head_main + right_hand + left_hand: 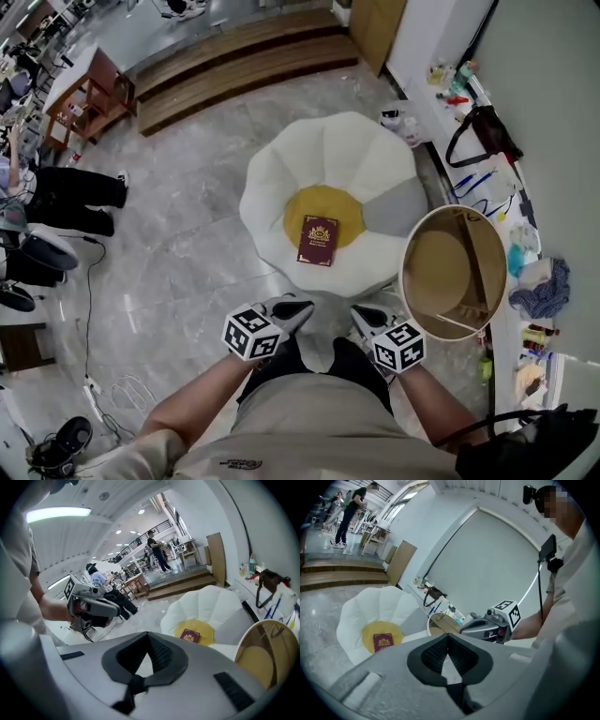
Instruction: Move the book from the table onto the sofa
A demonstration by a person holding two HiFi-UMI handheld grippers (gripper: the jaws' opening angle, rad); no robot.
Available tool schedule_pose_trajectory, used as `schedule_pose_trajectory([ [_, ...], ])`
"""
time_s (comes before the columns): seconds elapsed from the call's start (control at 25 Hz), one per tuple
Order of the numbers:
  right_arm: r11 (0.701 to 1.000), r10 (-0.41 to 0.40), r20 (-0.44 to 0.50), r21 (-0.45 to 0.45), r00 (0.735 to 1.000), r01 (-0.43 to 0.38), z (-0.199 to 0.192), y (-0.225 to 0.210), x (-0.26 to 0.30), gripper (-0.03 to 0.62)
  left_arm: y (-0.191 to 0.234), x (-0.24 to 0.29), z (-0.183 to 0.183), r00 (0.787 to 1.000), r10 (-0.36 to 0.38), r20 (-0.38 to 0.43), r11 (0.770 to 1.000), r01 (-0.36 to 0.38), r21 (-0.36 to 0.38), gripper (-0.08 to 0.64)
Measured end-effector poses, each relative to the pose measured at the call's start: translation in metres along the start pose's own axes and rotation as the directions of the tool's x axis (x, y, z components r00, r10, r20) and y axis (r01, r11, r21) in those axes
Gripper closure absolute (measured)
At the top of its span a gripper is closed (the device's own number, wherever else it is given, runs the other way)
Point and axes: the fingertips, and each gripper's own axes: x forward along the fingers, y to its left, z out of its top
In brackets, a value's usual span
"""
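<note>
A dark red book (318,241) with a gold emblem lies flat on the yellow centre of a white flower-shaped sofa (281,178). It also shows in the left gripper view (383,642) and the right gripper view (190,635). A round wooden table (441,267) stands right of the sofa with nothing on its top. My left gripper (302,306) and right gripper (362,316) are held side by side in front of my body, short of the sofa. Both are shut and hold nothing. Each gripper view shows its own jaws together (447,637) (147,637).
A ledge (487,159) along the right wall holds a black bag, bottles and cloths. Wooden steps (234,66) run across the back. A seated person's legs (70,197) and cables (103,384) are on the floor at the left.
</note>
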Motion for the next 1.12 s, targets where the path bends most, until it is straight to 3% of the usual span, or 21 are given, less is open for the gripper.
schedule_pose_trajectory([
  [0.12, 0.999, 0.016, 0.004, -0.042, 1.0, -0.016, 0.013, 0.016, -0.018, 0.58, -0.027, -0.01, 0.013, 0.999, -0.008, 0.043, 1.0, 0.009, -0.01, 0.552],
  [0.4, 0.991, 0.038, 0.042, -0.129, 0.998, -0.033, 0.041, 0.04, -0.048, 0.58, -0.065, -0.027, 0.033, 0.997, -0.019, 0.068, 0.996, 0.012, 0.09, 0.552],
  [0.64, 0.983, 0.046, 0.081, -0.18, 0.996, -0.031, 0.067, 0.046, -0.062, 0.58, -0.07, -0.039, 0.05, 0.994, -0.002, 0.107, 0.994, -0.009, 0.107, 0.552],
  [1.12, 0.968, 0.06, 0.078, -0.248, 0.995, -0.039, 0.079, 0.055, -0.068, 0.58, -0.064, -0.043, 0.059, 0.987, 0.012, 0.162, 0.996, -0.026, 0.086, 0.552],
])
